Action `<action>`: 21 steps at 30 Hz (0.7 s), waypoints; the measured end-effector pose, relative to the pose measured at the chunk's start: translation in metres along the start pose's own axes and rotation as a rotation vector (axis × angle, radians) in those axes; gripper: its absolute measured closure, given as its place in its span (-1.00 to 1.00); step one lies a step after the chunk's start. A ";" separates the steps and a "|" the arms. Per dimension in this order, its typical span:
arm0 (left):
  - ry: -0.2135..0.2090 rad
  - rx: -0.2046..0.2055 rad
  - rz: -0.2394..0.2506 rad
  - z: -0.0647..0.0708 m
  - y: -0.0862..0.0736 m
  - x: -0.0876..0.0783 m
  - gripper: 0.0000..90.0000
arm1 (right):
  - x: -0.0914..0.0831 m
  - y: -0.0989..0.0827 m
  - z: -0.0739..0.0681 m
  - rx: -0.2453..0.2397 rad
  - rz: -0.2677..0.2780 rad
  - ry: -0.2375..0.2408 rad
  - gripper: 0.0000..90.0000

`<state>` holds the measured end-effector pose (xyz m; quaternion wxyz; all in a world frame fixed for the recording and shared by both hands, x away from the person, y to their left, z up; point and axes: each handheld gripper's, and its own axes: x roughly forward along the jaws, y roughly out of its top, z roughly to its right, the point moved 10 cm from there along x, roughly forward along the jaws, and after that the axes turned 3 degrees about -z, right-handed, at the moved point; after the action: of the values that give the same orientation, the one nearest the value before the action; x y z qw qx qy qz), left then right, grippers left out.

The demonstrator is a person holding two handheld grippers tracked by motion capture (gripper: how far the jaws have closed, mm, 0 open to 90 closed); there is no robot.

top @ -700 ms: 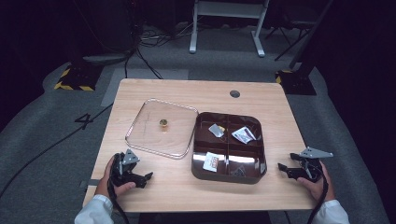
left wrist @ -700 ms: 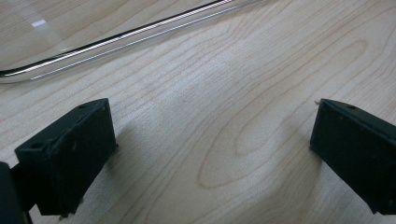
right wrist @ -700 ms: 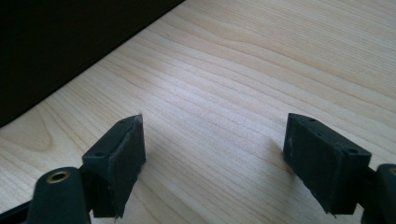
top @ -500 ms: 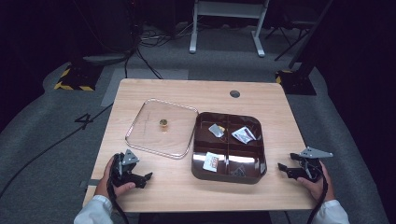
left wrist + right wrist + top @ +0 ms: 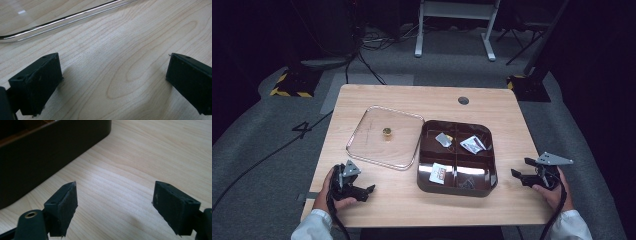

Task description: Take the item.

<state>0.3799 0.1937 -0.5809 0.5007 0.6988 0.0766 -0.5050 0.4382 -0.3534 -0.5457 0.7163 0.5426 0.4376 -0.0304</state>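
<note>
lid: the clear square plastic lid with a small brass knob (image 5: 386, 137) lies flat on the left half of the light wooden table (image 5: 412, 100), its right edge overlapping the left rim of the box
box: the dark brown four-compartment plastic box (image 5: 456, 156) sits right of centre, nearer the front edge, with a few small packets in its sections
left gripper: the left gripper (image 5: 357, 190) rests near the front left corner, jaws spread wide with nothing between them; in the left gripper view the lid's rim (image 5: 62, 21) runs across just beyond the jaws, so the lid looks like this hand's job
right gripper: the right gripper (image 5: 522, 175) sits by the right edge, jaws wide and empty too, pointing at the box's right wall (image 5: 50, 152), close but not touching
key relation: the lid is up and slightly right of the left gripper, and the box it'd cover is directly to its right
vs earlier: honestly nothing has budged, both hands are parked in the same spots, lid and box the same
</note>
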 end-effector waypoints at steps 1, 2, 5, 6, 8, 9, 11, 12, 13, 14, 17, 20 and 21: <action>0.000 0.001 0.001 0.000 0.000 0.000 -0.99 | -0.001 0.002 0.000 -0.002 0.001 0.003 -0.55; 0.000 0.002 0.000 0.000 0.000 0.000 -0.99 | -0.001 0.003 0.000 -0.008 -0.001 0.002 -0.55; 0.001 0.001 0.001 0.000 0.000 0.000 -0.99 | -0.003 0.009 -0.001 -0.020 0.000 0.000 -0.54; 0.001 0.001 0.001 0.000 0.000 0.000 -0.99 | -0.003 0.011 -0.001 -0.024 0.001 -0.001 -0.54; 0.001 0.001 0.001 0.000 0.000 0.000 -0.99 | -0.006 0.017 -0.001 -0.032 0.010 0.003 -0.54; 0.001 0.001 0.001 0.000 0.000 0.000 -0.99 | -0.007 0.021 -0.001 -0.035 0.016 0.007 -0.54; 0.000 0.000 -0.001 0.000 0.000 0.000 -0.99 | -0.010 0.028 -0.002 -0.035 0.029 0.017 -0.55; 0.000 0.000 0.000 0.000 0.000 0.000 -0.99 | -0.010 0.028 -0.002 -0.035 0.029 0.017 -0.55; 0.001 0.001 0.001 0.000 0.000 0.000 -0.99 | -0.013 0.035 -0.002 -0.043 0.042 0.021 -0.55; 0.001 0.001 0.001 0.000 0.000 0.000 -0.99 | -0.014 0.038 -0.002 -0.046 0.047 0.021 -0.55; 0.001 0.001 0.001 0.000 0.000 0.000 -0.99 | -0.017 0.046 -0.004 -0.063 0.059 0.018 -0.55; 0.001 0.001 0.001 0.000 0.000 0.000 -0.99 | -0.020 0.052 -0.007 -0.065 0.076 0.029 -0.56; 0.001 0.001 0.001 0.000 0.000 0.000 -0.99 | -0.021 0.055 -0.007 -0.066 0.085 0.030 -0.55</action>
<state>0.3801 0.1937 -0.5808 0.5005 0.6994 0.0760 -0.5046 0.4495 -0.3343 -0.4913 0.7280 0.5370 0.4256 0.0225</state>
